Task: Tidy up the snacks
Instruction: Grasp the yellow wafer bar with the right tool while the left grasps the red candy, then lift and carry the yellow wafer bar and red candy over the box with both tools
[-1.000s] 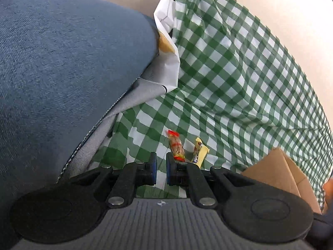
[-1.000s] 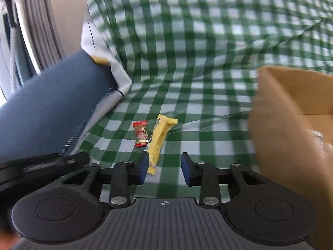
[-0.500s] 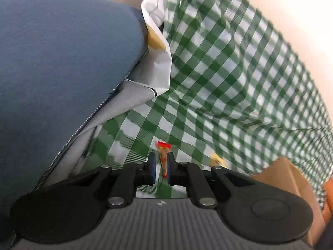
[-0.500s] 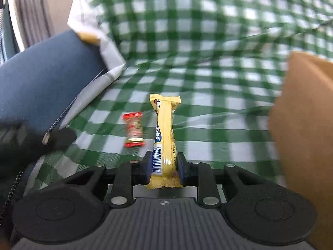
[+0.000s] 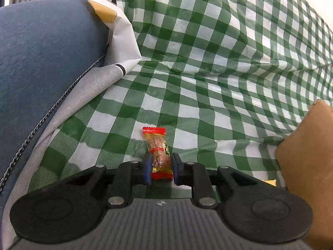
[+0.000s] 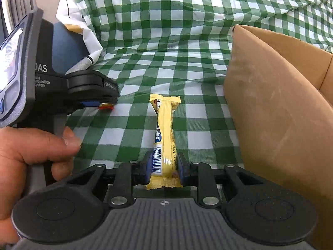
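A small red-ended snack packet [image 5: 157, 145] lies on the green checked cloth [image 5: 208, 73]. My left gripper [image 5: 161, 169] straddles its near end. The jaws are opening, and the blue pads stand close beside the packet without pressing on it. In the right wrist view the same left gripper [image 6: 93, 102] hangs low over the cloth, with a person's hand [image 6: 31, 152] on its handle. My right gripper [image 6: 164, 166] is shut on the near end of a long yellow snack bar [image 6: 164, 125], which points away over the cloth.
An open brown cardboard box [image 6: 270, 104] stands close on the right, and its edge also shows in the left view as the box [image 5: 308, 156]. A blue cushion [image 5: 41, 62] and a white paper bag [image 5: 118, 27] bound the left side.
My left gripper slid up to the red packet, and its shut jaws parted around it. My right gripper closed on the yellow bar and still holds it.
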Motion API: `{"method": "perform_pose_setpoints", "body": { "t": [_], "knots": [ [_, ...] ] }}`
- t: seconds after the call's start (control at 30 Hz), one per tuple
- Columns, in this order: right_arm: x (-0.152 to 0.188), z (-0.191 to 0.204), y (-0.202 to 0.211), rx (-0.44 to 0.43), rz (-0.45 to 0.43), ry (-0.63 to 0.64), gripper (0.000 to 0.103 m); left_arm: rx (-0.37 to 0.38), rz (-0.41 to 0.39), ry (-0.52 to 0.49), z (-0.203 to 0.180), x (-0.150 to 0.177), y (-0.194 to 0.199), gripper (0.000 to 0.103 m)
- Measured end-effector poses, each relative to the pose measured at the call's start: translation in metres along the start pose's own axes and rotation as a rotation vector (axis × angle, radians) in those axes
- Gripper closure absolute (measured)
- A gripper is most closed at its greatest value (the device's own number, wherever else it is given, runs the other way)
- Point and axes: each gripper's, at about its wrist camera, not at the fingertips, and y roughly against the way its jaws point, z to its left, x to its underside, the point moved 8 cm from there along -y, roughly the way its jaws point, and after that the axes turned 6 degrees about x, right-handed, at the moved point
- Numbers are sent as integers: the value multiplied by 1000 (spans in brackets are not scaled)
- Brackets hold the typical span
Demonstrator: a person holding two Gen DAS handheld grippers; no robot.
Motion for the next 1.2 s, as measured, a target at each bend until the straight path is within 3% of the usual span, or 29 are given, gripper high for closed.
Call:
{"method": "perform_pose_setpoints", "body": {
  "t": [0.3,0.57,0.8,0.97,1.2],
  "knots": [
    [5,2,43,-76,5,9,77,54,-1,45,-9,17,86,83],
    [19,-10,119,-127,-61,50,77,108,5,39,-26,58,166,83],
    [29,-37,174,-165,-119,71,77,167,51,71,-51,84,197,83],
    [36,-60,207,-218,-191,107,77,190,49,5,-73,104,205,83],
    [52,-79,211,-236,-231,87,77,200,65,-4,-74,119,196,83]
  ]
}}
